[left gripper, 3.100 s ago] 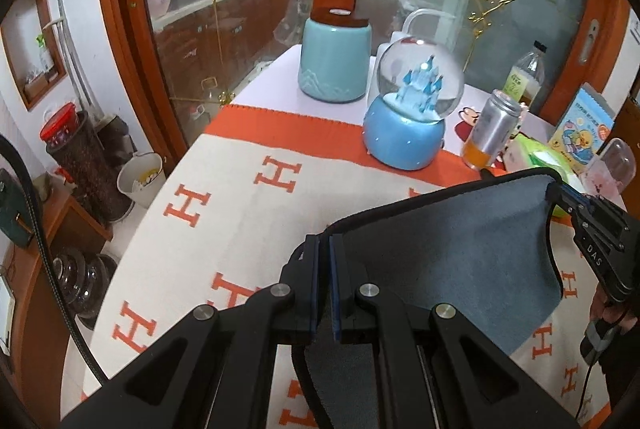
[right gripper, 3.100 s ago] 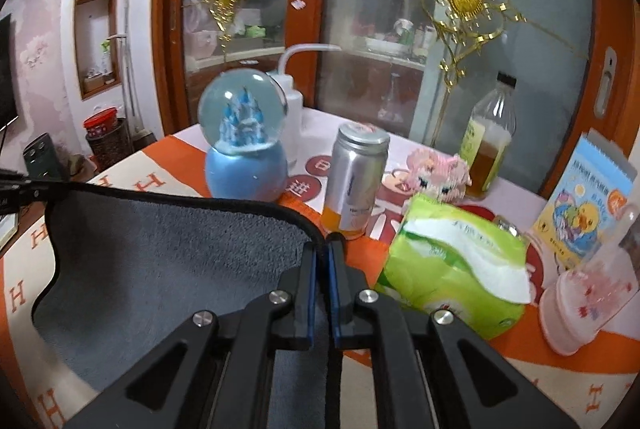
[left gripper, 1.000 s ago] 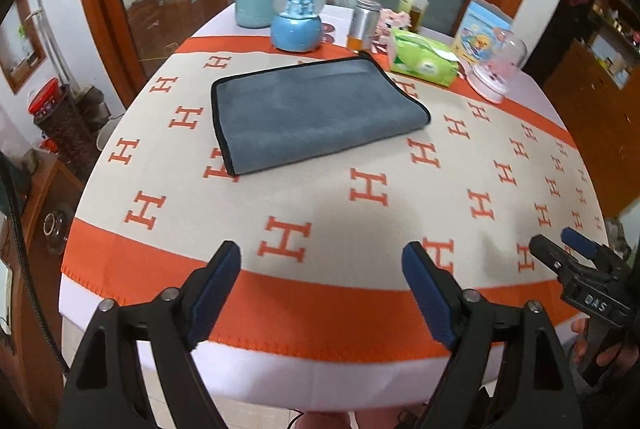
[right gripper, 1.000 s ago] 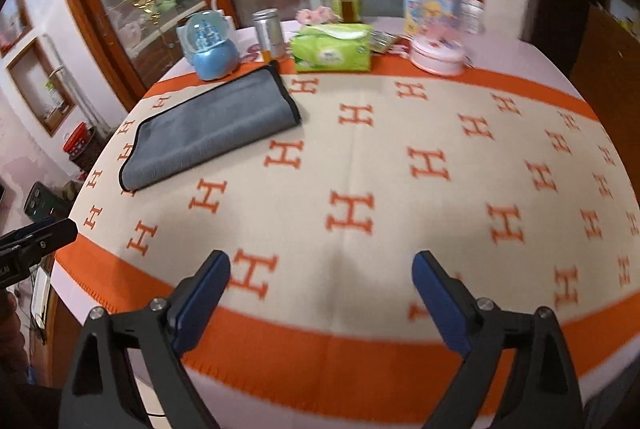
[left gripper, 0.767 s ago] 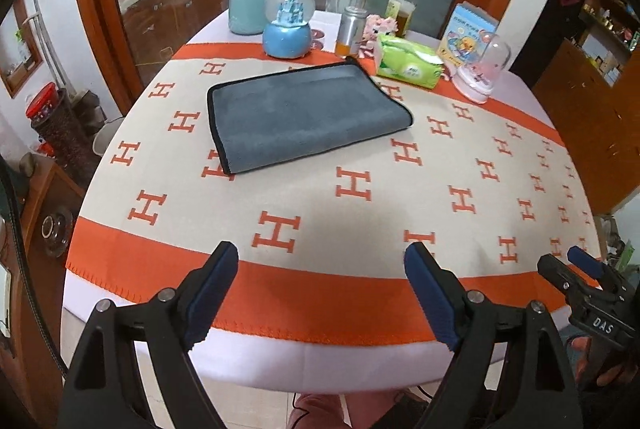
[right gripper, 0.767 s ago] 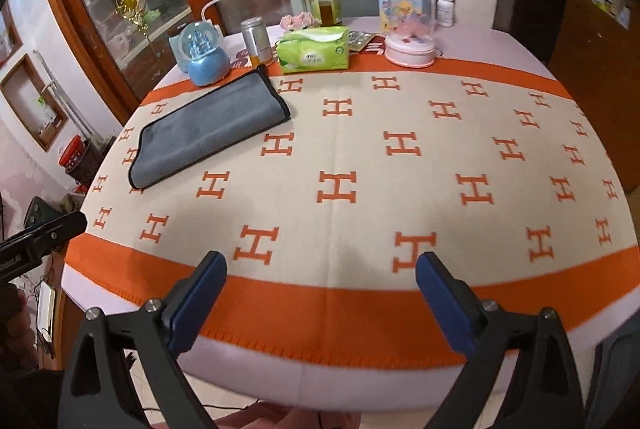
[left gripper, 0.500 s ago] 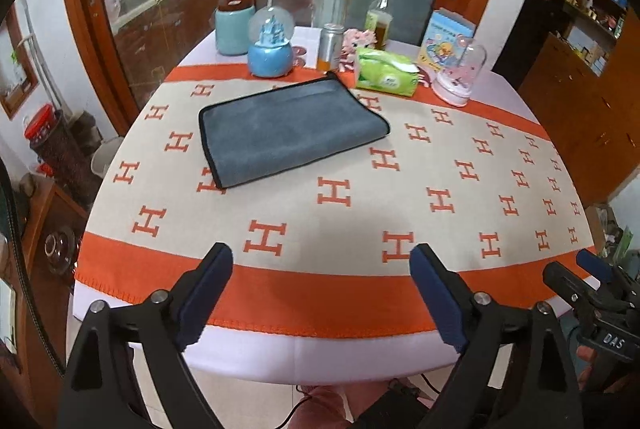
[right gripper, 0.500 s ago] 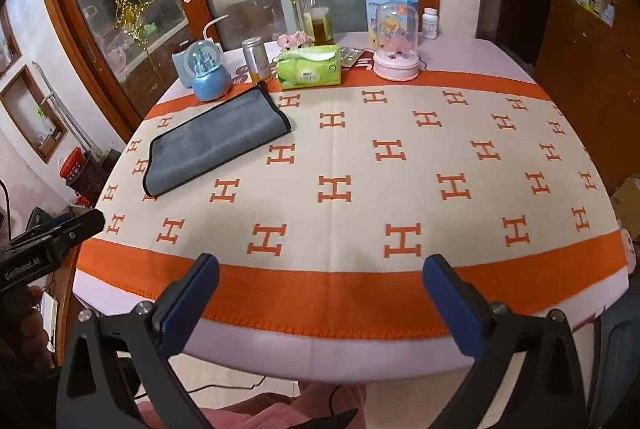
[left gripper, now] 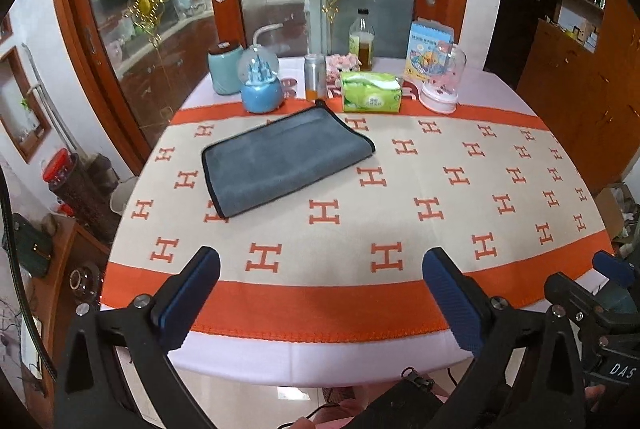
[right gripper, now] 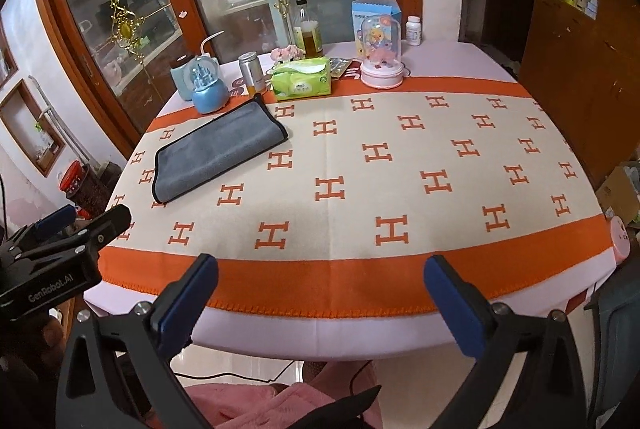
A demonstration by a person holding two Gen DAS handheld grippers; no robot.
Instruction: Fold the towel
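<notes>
Grey towel (left gripper: 280, 157) smaller, both tools farther back

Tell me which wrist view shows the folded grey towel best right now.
The left wrist view: the towel sits nearer the centre and larger, black edging traceable all round. The right wrist view shows the towel whole too, but smaller and off to the left.

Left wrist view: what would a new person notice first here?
First the cream and orange tablecloth with its H pattern, which fills the view. Next the folded grey towel, lying flat at the far left near the blue snow globe. Both the left gripper and right gripper are open, back at the near edge.
</notes>
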